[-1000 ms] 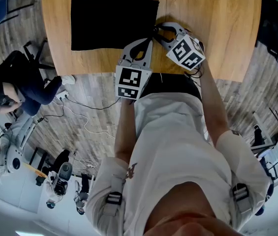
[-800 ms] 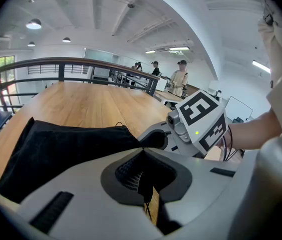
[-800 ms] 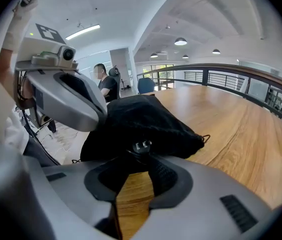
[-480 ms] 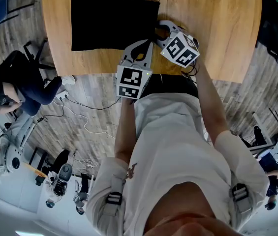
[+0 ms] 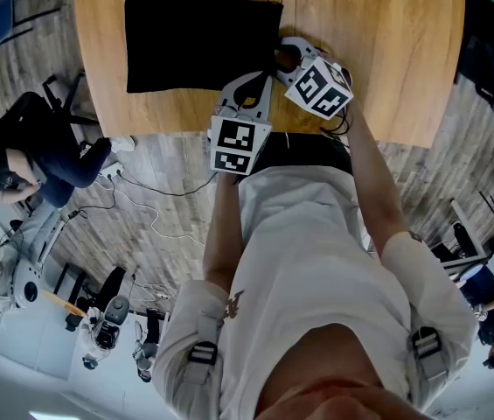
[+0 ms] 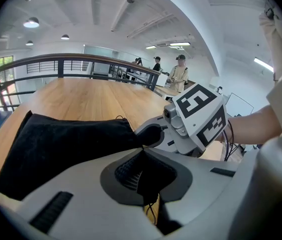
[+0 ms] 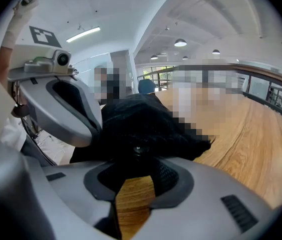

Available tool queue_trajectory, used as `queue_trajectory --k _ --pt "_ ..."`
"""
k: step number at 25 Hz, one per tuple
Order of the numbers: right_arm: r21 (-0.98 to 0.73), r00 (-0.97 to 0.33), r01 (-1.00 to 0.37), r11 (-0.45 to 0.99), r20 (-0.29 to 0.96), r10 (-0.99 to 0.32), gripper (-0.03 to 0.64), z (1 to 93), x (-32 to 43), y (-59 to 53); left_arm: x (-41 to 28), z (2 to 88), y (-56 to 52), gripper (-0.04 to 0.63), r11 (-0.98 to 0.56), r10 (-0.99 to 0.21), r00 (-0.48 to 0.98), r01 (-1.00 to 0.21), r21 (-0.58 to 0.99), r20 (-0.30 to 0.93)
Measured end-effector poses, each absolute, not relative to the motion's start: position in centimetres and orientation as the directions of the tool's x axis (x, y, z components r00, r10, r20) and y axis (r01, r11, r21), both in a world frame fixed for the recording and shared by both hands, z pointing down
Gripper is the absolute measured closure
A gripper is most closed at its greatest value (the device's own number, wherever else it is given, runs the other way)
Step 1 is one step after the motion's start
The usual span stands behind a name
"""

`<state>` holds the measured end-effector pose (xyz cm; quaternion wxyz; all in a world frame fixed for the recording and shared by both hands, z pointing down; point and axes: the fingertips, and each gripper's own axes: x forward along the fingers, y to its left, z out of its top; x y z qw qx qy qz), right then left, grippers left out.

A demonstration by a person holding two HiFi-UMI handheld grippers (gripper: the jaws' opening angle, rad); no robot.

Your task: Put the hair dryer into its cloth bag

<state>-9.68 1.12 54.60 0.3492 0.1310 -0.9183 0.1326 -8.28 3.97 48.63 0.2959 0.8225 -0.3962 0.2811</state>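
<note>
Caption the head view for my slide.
Left gripper pinches the near corner of a flat black cloth bag on the wooden table.

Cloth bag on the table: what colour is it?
The cloth bag is plain black; it shows best in the head view.

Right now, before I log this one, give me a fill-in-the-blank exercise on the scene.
The cloth bag lies on a ___ table. The bag's colour is ___. The left tongs are shut on the edge of the ___.
Missing words: wooden; black; bag.
</note>
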Motion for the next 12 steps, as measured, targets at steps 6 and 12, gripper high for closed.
queue_trajectory --k 6,12 --pt "-0.151 -0.708 -0.353 0.923 0.688 -0.158 0.44 54.6 -8.5 1.5 -8.1 48.6 4.1 0.576 -0.522 -0.493 0.509 -0.822 0.228 0.705" --pt "-0.133 -0.69 -0.397 0.908 0.696 -0.2 0.436 53.7 -6.8 1.8 -8.1 48.0 3.7 0.575 -0.537 -0.503 0.517 -0.815 0.219 0.693"
